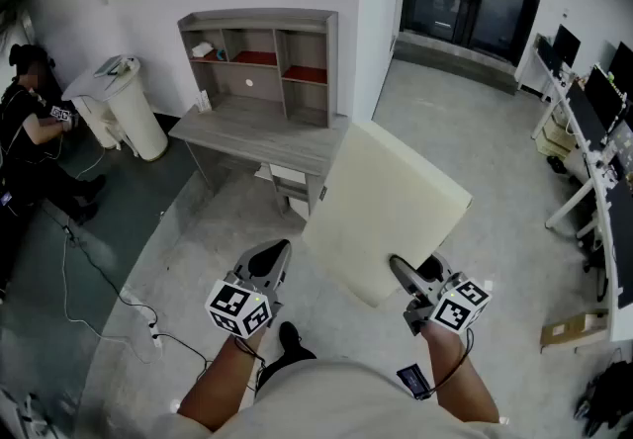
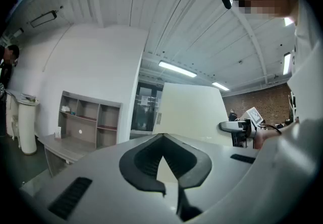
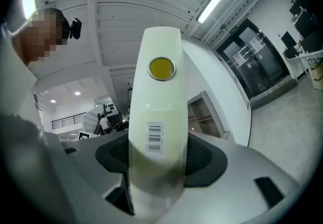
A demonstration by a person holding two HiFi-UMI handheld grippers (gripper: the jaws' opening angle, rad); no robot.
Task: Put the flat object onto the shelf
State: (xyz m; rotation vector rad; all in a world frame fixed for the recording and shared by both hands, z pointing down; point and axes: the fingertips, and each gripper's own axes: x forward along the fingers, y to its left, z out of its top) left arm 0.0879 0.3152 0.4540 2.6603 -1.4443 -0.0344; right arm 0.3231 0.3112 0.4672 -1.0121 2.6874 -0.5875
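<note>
The flat object is a cream board (image 1: 386,215), and I hold it tilted above the floor in front of me. My right gripper (image 1: 404,274) is shut on its near edge. In the right gripper view the board's narrow edge (image 3: 156,117), with a barcode and a yellow disc, fills the gap between the jaws. My left gripper (image 1: 272,259) hovers to the left of the board, shut and empty. The grey shelf unit (image 1: 259,61) stands on a grey desk (image 1: 257,135) against the wall ahead. The left gripper view shows the board (image 2: 192,112) and the shelf (image 2: 83,122).
A white bin (image 1: 124,106) stands left of the desk. A person in black (image 1: 25,131) sits at the far left. Cables (image 1: 99,279) trail over the floor. Desks with monitors (image 1: 593,111) line the right side, with a cardboard box (image 1: 572,331) on the floor nearby.
</note>
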